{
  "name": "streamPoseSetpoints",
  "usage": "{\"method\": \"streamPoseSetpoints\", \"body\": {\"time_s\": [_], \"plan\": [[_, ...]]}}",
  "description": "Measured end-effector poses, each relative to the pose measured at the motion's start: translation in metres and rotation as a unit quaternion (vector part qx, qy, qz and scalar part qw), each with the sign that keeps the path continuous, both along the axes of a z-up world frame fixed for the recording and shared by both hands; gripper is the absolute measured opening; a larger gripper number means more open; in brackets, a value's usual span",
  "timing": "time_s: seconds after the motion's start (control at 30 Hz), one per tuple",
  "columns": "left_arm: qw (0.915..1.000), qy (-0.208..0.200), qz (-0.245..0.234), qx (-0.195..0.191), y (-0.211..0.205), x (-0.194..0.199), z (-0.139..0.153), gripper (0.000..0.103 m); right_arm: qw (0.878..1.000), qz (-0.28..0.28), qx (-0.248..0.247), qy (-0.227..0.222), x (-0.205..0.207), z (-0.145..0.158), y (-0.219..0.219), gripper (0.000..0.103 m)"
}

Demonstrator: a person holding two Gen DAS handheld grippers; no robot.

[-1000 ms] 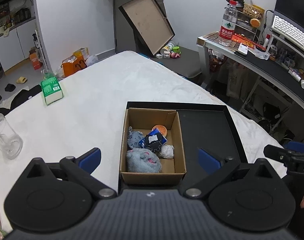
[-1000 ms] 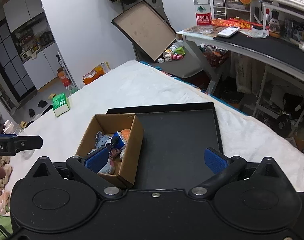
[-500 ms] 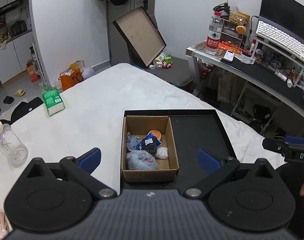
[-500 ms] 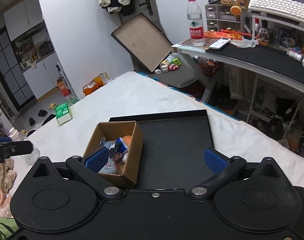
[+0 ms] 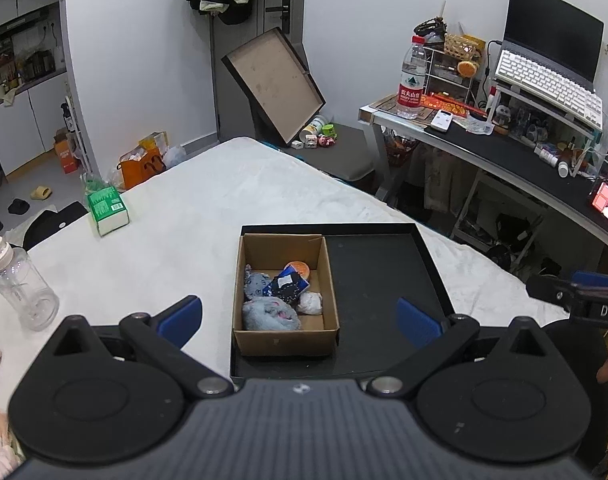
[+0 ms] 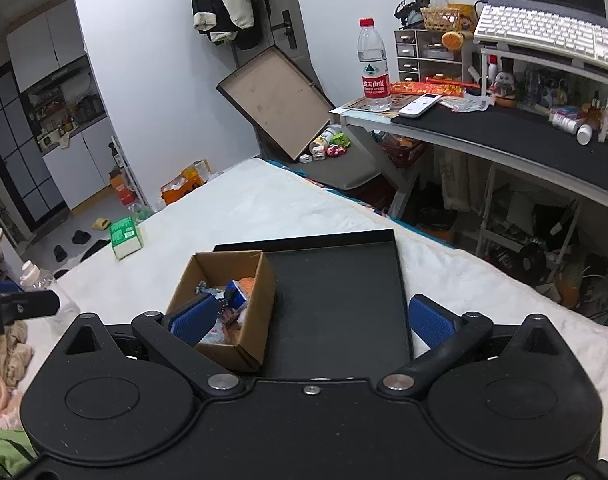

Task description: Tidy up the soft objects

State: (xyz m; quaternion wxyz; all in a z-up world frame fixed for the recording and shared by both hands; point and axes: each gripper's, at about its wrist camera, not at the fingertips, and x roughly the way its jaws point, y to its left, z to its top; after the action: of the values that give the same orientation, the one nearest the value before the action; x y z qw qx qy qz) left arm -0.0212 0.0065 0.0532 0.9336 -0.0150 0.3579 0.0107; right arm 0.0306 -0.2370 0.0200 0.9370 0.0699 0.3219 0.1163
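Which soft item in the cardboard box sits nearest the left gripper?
The fluffy grey toy, against the cardboard box's near wall; the white ball and patterned grey one lie farther back.

White bed (image 5: 208,216) carries black tray (image 5: 384,280), green carton (image 5: 106,210), bottle (image 5: 22,284).

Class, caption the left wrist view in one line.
Open left gripper above brown cardboard box of soft items in black tray.

Even cool indoor light, soft shadows, sharp focus, strong fisheye bending and dark corners.
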Motion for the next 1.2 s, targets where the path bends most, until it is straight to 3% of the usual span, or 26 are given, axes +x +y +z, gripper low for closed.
{"method": "streamPoseSetpoints", "body": {"time_s": [0.47,1.2], "plan": [[1.0,0.001,0.002,-0.003,-0.014,-0.023,-0.008,0.102,1.0,0.008,0.004,0.007,-0.02,-0.006,-0.008,0.103],[0.9999,0.008,0.008,-0.009,-0.008,-0.025,-0.013,0.102,1.0,0.01,-0.008,0.022,-0.021,-0.013,-0.002,0.103]]}}
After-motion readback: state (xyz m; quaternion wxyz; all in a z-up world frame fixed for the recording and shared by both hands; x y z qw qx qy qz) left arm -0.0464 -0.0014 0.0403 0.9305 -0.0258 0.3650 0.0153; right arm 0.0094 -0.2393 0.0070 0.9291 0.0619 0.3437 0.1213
